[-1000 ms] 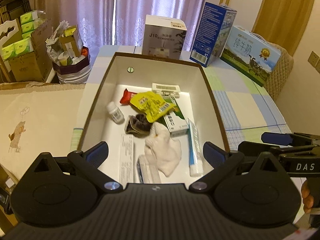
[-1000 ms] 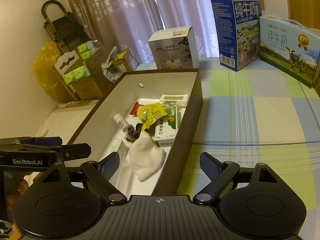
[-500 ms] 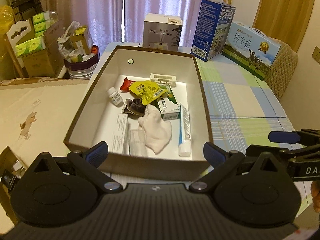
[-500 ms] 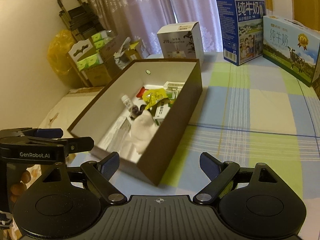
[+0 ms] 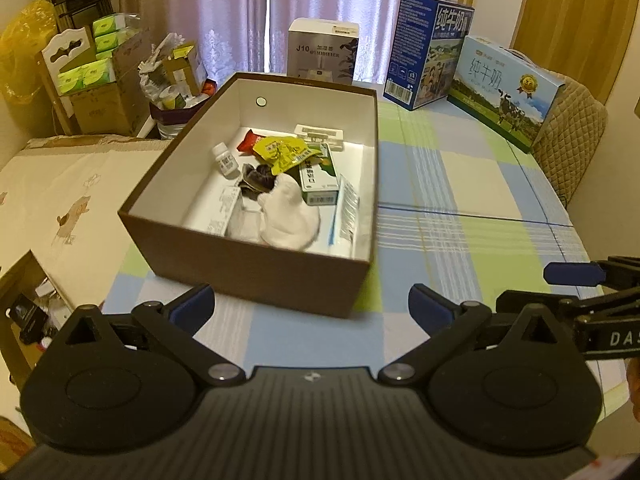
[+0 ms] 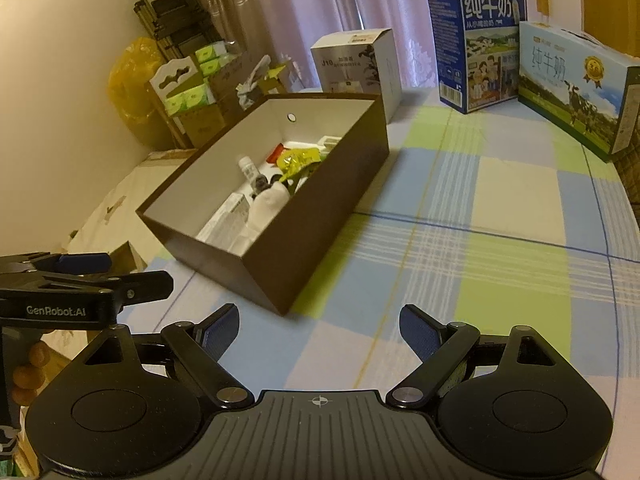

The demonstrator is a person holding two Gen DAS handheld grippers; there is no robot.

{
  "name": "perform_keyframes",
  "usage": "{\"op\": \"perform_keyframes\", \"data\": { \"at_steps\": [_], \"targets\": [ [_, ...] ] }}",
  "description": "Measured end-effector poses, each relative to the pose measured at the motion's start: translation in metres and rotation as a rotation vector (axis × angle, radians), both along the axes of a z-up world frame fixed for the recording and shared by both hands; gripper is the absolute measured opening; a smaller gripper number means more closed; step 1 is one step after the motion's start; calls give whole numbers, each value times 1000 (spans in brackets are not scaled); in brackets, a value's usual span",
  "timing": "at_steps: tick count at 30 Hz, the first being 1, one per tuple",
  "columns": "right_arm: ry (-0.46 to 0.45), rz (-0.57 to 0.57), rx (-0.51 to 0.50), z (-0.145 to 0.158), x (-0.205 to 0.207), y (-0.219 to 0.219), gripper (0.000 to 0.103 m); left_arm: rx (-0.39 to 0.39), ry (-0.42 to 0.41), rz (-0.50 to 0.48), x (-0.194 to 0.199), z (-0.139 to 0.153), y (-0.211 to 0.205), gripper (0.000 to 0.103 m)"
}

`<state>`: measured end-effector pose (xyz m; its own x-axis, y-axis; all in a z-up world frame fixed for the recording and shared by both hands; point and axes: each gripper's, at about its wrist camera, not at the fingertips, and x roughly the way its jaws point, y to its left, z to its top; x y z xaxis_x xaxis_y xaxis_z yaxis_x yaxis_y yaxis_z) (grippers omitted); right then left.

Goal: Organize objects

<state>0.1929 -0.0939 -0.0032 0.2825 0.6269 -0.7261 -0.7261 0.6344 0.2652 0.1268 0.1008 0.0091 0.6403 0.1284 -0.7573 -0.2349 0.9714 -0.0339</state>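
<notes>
Left wrist view: left gripper [image 5: 311, 307] and right gripper [image 6: 319, 329], jaws wide and empty, both short of the brown box [image 5: 256, 272]. Inside it: white bottle [image 5: 225, 161], yellow packet [image 5: 285, 153], white cloth [image 5: 289, 216], green carton [image 5: 318, 178], tube [image 5: 345, 216].

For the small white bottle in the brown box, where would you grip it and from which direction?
Grip the white bottle across its round body, coming down from above with either open gripper. It seems to lie tilted on the brown box floor near the left wall, clear of the yellow packet; the tall walls block any sideways approach.
</notes>
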Motion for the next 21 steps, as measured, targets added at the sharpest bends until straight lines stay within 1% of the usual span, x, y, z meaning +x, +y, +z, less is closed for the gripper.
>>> {"op": "perform_keyframes", "data": {
  "at_steps": [5,10,21],
  "targets": [
    [5,7,2,-1,-3,-20,85,-10,2,25,-16,-1,-19,102],
    [14,5,8,0,-7,-37,85,-9,3,29,-29,0,-37,102],
    [7,7,24,4,-24,-58,85,-1,-7,25,-51,3,-61,102]
  ]
}}
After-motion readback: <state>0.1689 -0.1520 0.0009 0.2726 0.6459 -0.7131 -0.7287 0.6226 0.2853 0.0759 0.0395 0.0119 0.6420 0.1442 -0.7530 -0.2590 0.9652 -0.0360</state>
